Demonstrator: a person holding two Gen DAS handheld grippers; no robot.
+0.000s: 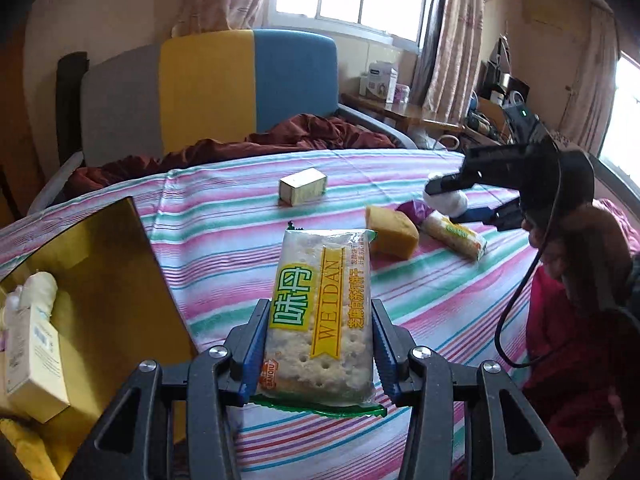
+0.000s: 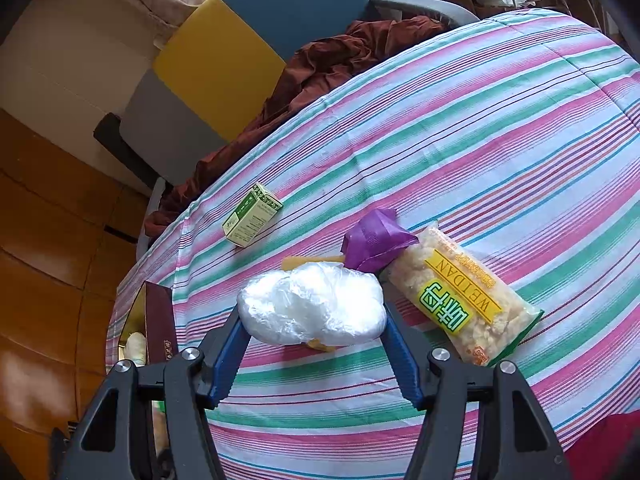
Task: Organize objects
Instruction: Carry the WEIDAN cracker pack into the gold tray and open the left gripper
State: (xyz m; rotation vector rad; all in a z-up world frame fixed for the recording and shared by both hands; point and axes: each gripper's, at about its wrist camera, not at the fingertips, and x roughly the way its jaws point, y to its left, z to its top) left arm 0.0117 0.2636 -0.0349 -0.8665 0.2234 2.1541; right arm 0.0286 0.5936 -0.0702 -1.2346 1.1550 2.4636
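Left hand-held gripper (image 1: 320,344) was closed partway on a cracker packet (image 1: 320,316), blue pads pressing both long edges, packet standing lengthwise out ahead of the jaws and clear of the striped bedsheet (image 1: 224,208). Likely gripped by the narrow sides because that fits the jaw span and keeps the flat face up. An open gold-lined box (image 1: 100,264) sat just left of this gripper with a pale carton (image 1: 36,360) and a white bundle already inside, so the packet was probably headed there.

Right hand-held gripper (image 2: 314,344) stood about half open, straddling a white plastic-wrapped bundle (image 2: 312,308). Pads sat at its two ends; real squeeze or mere contact could not be told. The bundle looked soft, so a wide hold makes sense. Beyond its tips lay a purple pouch (image 2: 374,244); right of them a second cracker packet (image 2: 460,300), contents looking crumbled. Far ahead-left was a small green box (image 2: 252,220). A yellow sponge (image 1: 392,236) lay partly hidden under the bundle in the right view.

Writing: both packets read "WEIDAN" on a yellow band, large green Chinese characters beside it, and a small red corner logo, "BANQIU" as best readable. Green box print too small. The box side in the right wrist view carried gold characters, unreadable.
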